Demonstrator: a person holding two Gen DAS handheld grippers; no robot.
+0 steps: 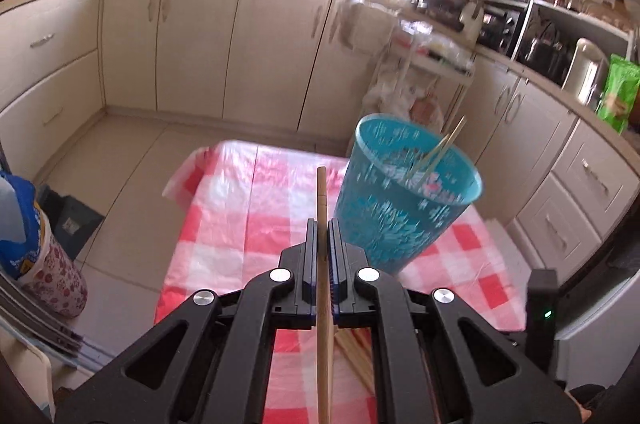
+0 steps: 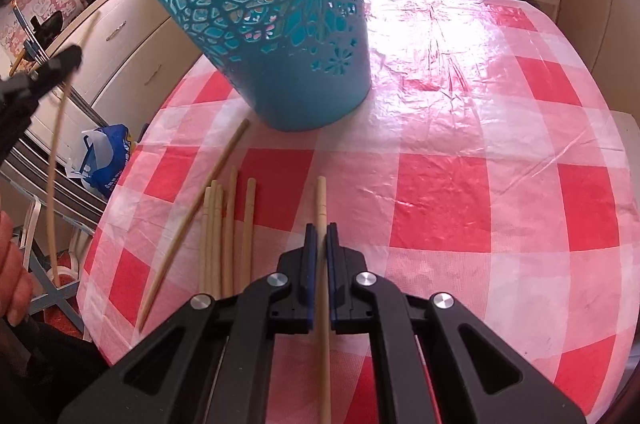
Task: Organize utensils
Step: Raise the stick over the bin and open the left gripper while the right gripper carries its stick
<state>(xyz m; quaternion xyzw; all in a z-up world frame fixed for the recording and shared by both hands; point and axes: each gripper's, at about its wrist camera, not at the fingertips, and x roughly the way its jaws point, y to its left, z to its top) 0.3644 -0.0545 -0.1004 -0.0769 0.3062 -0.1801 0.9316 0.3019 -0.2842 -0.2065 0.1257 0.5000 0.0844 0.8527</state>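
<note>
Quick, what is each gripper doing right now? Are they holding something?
Left gripper: closed, holding a chopstick.
Right gripper: closed, holding another chopstick.

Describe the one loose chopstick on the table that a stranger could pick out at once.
Start at the teal basket on the checked tablecloth. Near its base lie loose chopsticks. Pick the slanted chopstick: it runs diagonally across the bundle, while its neighbours lie parallel.

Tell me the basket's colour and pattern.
Teal basket with cut-out flowers; clearest in the right wrist view.
</note>
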